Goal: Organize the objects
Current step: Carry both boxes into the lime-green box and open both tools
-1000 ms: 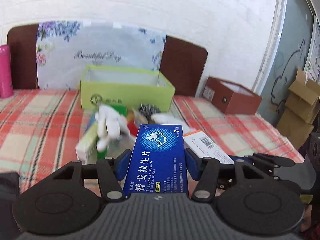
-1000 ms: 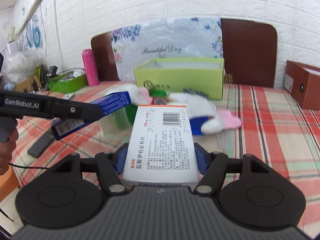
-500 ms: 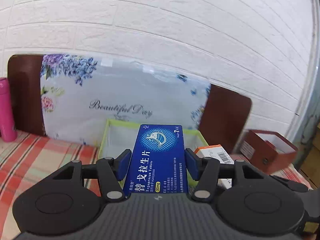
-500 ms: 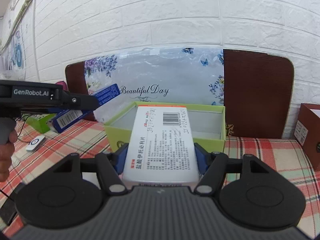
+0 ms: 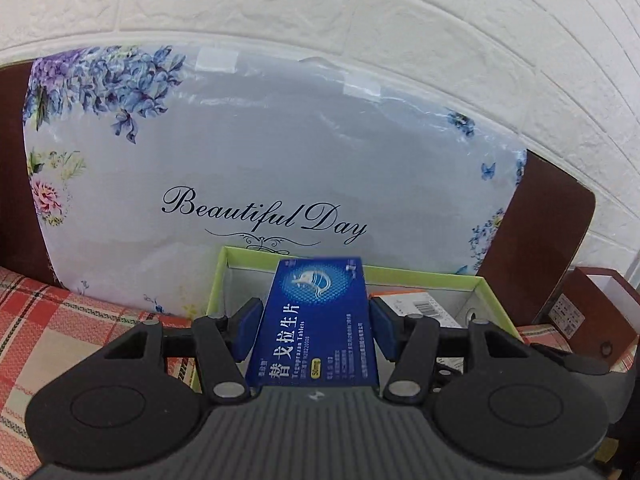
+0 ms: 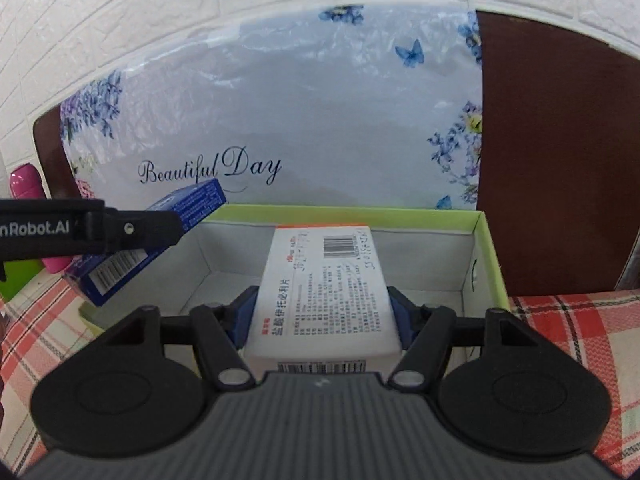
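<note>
Gripping the blue tablet box [image 5: 316, 320], our left gripper [image 5: 316, 330] has just eased its jaws a touch wider, pads beside its sides. Our right gripper [image 6: 322, 316] clamps the white medicine box [image 6: 324, 292]. Both hang over the green open box [image 6: 486, 248] on the plaid tablecloth [image 6: 576, 328].

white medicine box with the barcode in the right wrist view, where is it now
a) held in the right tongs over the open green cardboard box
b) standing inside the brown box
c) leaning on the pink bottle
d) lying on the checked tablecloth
a: the white medicine box with the barcode sits between the right tongs, over the open green cardboard box.
</note>
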The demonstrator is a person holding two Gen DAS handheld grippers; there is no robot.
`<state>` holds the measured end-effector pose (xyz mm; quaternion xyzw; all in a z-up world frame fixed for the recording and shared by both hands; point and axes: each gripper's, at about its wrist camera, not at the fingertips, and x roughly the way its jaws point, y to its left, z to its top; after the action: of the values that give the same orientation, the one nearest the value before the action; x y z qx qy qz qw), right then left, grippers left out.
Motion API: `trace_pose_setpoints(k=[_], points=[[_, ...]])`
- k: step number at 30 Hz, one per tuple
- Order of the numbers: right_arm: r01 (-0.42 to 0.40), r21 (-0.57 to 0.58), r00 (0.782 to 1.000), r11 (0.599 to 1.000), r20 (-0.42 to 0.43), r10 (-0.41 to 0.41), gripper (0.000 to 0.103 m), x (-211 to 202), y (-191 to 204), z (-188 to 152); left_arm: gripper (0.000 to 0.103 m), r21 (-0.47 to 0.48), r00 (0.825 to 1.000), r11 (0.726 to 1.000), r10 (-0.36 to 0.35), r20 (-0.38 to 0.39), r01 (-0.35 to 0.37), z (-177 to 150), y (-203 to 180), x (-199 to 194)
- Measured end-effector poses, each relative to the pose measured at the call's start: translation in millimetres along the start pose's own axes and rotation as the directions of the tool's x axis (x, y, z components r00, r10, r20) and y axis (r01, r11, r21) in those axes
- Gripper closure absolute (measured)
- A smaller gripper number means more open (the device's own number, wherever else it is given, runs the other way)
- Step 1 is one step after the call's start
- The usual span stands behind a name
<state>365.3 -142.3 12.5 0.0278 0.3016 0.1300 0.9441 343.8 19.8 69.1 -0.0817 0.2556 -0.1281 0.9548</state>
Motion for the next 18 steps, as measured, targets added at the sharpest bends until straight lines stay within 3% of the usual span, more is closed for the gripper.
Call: trace_pose_setpoints(k=[1, 2, 3, 8, 10, 12, 18], points=[[-0.011, -0.001, 1.0, 1.0, -0.02, 0.011, 0.037, 6.7, 0.4, -1.8, 0.031, -0.004, 1.0, 1.0, -0.001, -0.006, 0.001, -1.1, 2.8, 4.6], [-0.019, -0.002, 0.999, 1.0, -0.04, 0.018, 0.029, 12.8, 0.2, -3.6, 0.015, -0.004, 1.0, 1.0, 0.005, -0.02, -0.005, -1.5, 4.8, 9.4], [-0.017, -0.004, 0.999, 1.0, -0.051, 0.017, 0.017, 16.1, -0.1, -5.5, 0.013, -0.009, 1.0, 1.0, 0.018, -0.025, -0.018, -3.4, 7.2, 12.0], [-0.052, 0.022, 0.999, 0.998, -0.001, 0.052, 0.014, -5.0, -12.0, -3.9, 0.014, -0.061, 0.999, 0.998, -0.008, -0.031, 0.006, -7.4, 19.8, 2.7], [-0.023, 0.03, 0.998, 0.999, 0.051, 0.022, 0.007, -28.4, -14.0, 1.3, 0.014, -0.068, 1.0, 0.998, 0.016, -0.006, -0.017, -4.3, 17.2, -12.6], [-0.003, 0.022, 0.993, 1.0, 0.119, 0.0, 0.0, -53.1, -14.2, 2.2, 0.014, -0.05, 0.999, 0.998, 0.027, 0.03, -0.026, -1.1, 11.3, -32.7], [-0.021, 0.026, 0.968, 0.999, 0.251, 0.014, 0.0, -142.2, -12.7, 1.0, 0.012, -0.035, 0.989, 0.999, 0.01, 0.144, -0.005, -5.8, -11.1, -111.2]])
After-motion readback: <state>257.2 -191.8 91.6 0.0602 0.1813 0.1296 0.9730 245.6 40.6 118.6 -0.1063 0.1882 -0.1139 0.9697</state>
